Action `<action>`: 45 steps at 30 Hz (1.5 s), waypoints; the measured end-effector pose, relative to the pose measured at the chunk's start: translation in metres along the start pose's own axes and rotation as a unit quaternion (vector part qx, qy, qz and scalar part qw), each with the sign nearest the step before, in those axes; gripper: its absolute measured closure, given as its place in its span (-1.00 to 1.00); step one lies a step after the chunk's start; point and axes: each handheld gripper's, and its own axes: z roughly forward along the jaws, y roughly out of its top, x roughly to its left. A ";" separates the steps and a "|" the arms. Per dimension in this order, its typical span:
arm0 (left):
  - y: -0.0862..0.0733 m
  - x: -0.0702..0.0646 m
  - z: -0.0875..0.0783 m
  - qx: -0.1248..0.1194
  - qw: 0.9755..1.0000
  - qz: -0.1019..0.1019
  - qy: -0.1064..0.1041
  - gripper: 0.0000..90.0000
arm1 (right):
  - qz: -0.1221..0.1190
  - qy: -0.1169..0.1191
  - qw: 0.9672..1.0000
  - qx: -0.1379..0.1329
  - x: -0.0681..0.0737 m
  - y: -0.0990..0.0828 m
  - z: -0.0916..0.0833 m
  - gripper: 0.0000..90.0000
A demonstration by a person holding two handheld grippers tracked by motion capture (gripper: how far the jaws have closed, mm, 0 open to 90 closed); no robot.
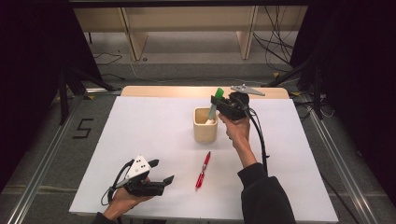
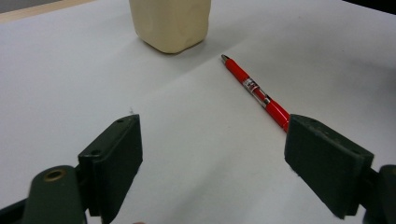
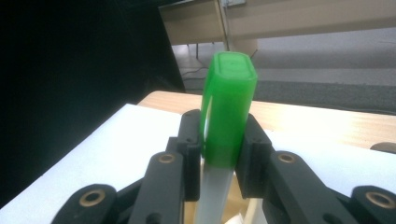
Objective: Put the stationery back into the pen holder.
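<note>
My right gripper is over the cream pen cup, jaws clamped on a marker with a green cap, its pale barrel slanting down into the cup's mouth. From my right gripper view, the green cap stands up between my two black pads, squeezed from both sides, and the whitish barrel drops out of sight below; no lettering I can read on it.

My left gripper sits low at the near left of the white table, jaws spread wide, holding nothing. Its own view gives what the high view can't: the red pen up close, tip toward the cup, a clear band with tiny print too small to read. In the high view the red pen lies just in front of the cup.

On the floor to the left, black tape spells a "5".
</note>
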 end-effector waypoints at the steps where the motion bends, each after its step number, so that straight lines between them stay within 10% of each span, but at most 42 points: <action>1: 0.000 0.000 0.000 0.000 1.000 0.000 0.001 -0.58 | -0.002 -0.002 1.000 0.002 0.000 -0.001 0.001 0.67; 42: 0.001 0.001 -0.001 0.002 1.000 0.004 0.003 -0.58 | -0.025 -0.024 0.998 0.043 0.002 -0.017 0.023 0.65; 45: 0.000 0.001 -0.001 0.001 1.000 0.001 0.003 -0.58 | -0.010 -0.013 0.998 0.059 -0.001 -0.018 0.025 0.19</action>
